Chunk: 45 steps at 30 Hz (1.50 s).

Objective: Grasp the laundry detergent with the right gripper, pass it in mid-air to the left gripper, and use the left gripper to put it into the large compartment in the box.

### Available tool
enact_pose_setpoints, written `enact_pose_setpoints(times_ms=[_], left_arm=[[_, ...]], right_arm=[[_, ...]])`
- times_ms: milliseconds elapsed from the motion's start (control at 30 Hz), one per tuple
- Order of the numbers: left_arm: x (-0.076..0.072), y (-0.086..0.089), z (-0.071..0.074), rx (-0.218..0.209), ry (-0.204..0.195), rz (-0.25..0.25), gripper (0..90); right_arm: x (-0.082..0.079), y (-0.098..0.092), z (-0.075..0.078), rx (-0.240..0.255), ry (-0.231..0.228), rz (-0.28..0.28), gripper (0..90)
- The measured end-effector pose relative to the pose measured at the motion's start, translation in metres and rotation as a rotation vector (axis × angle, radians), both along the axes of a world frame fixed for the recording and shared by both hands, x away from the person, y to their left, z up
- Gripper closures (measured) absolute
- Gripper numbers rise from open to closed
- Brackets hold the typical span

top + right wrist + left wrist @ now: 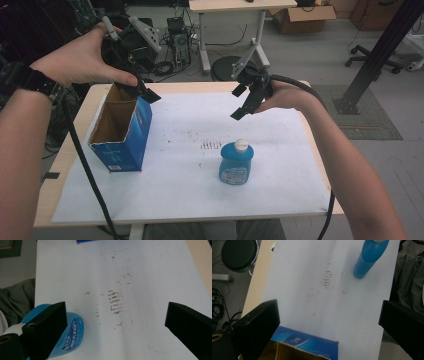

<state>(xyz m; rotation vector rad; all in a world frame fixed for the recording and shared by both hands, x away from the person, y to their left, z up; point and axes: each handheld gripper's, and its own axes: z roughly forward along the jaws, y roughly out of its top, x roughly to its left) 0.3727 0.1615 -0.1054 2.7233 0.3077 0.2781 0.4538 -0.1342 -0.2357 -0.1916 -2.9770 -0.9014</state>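
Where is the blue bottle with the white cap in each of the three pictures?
High view: the blue bottle stands on the white sheet, right of centre, near the front edge.
Left gripper view: top right, its cap cut by the upper edge.
Right gripper view: bottom left, partly behind one black tong.
Shared landmark: the patch of brown marks on the sheet, beside the bottle.
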Motion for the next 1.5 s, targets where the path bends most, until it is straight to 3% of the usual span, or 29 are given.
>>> enact_pose_setpoints(times_ms=[433,700,1300,1500], left_arm=[[-0.001,-0.008,-0.002,0.01,0.006,-0.008,4.1],[-0.001,-0.013,-0.004,0.019,0.014,-0.013,4.0],[-0.003,-0.013,-0.01,0.021,0.032,-0.02,4.0],[-0.003,-0.014,-0.011,0.021,0.03,-0.02,4.0]], right_arm=[[-0.022,-0.047,0.006,0.174,-0.044,-0.024,3.0],[-0.037,-0.071,-0.002,0.275,-0.049,-0.029,2.7],[-0.074,-0.099,-0.038,0.406,-0.052,-0.027,1.9],[-0.084,-0.1,-0.05,0.42,-0.052,-0.017,1.4]])
